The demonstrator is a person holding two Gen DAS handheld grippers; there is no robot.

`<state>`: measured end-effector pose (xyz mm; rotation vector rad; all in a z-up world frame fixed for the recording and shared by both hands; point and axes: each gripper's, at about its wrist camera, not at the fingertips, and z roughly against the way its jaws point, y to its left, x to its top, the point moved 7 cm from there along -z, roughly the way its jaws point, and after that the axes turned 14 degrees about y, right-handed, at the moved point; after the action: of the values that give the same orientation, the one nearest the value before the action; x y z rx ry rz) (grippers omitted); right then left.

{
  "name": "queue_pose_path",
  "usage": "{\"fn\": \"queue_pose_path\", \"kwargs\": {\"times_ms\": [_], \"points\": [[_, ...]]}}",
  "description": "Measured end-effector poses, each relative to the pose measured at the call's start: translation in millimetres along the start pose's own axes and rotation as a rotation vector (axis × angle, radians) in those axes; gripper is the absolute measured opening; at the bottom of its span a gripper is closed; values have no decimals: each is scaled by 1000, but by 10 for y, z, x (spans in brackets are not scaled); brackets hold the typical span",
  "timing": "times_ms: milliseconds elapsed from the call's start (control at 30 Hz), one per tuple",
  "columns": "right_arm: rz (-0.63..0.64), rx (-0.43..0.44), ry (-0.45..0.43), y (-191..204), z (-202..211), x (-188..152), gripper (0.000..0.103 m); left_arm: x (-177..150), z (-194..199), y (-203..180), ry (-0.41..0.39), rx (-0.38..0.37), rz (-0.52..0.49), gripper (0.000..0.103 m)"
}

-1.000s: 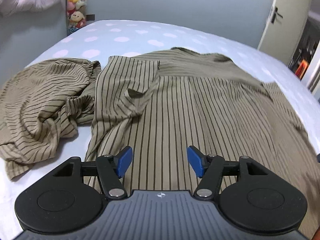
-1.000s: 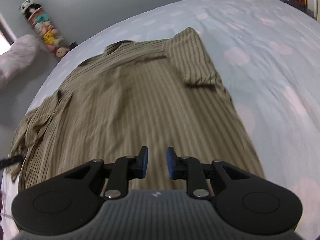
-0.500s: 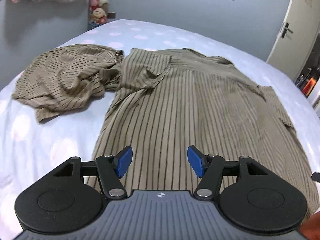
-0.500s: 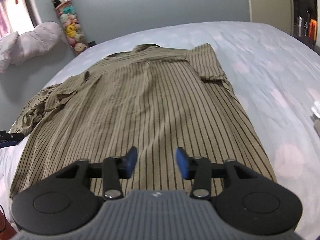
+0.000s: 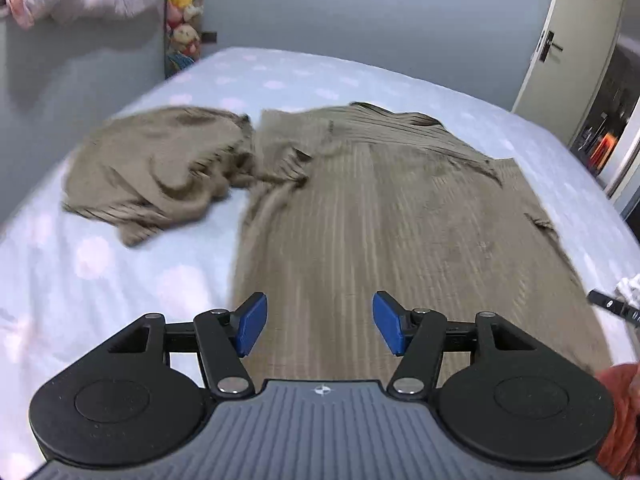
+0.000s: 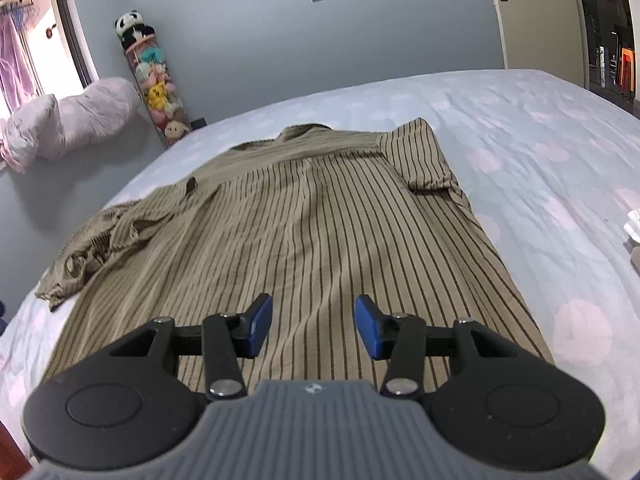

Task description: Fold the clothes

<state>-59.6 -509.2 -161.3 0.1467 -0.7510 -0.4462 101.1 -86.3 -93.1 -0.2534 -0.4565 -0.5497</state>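
Note:
An olive shirt with dark stripes [image 5: 400, 220] [image 6: 320, 220] lies spread flat on the bed, collar at the far end and hem nearest me. Its right sleeve [image 6: 424, 160] is folded in over the body. A second striped garment [image 5: 160, 168] [image 6: 92, 248] lies crumpled by the shirt's left shoulder. My left gripper [image 5: 320, 322] hovers open above the hem's left part, with nothing between its blue pads. Over the middle of the hem my right gripper [image 6: 314, 322] is also open and holds nothing. The left wrist view is blurred by motion.
The bed sheet [image 6: 540, 140] is pale blue with pink dots. Grey walls stand behind, with a tube of plush toys [image 6: 156, 80] in the corner and a bundled duvet [image 6: 68, 120] at the left. A white crumpled thing [image 6: 634, 224] lies at the right edge. A door [image 5: 576, 40] stands at the right.
My left gripper has pulled back and risen, so more of the bed and the crumpled garment show. The right gripper's jaws went from nearly shut to wide open, and it drew back.

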Motion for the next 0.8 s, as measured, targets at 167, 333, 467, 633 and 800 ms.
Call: {"fn": "queue_pose_path", "kwargs": {"times_ms": [167,333,467,633,800], "points": [[-16,32,-51,-23,108,6,51,-109,-13,154,161,-32,-4,57],[-40,75,-108,-69,239,2,55,-360,-416,245,412,-70,36,55],[-75,117,-132,-131,290,7,58,-412,-709,347,494,4,59,52],[-86,150,-138,-156,298,6,58,-275,-981,561,527,71,89,52],[-99,167,-142,-162,293,5,59,-284,-1294,648,595,90,86,41]]}}
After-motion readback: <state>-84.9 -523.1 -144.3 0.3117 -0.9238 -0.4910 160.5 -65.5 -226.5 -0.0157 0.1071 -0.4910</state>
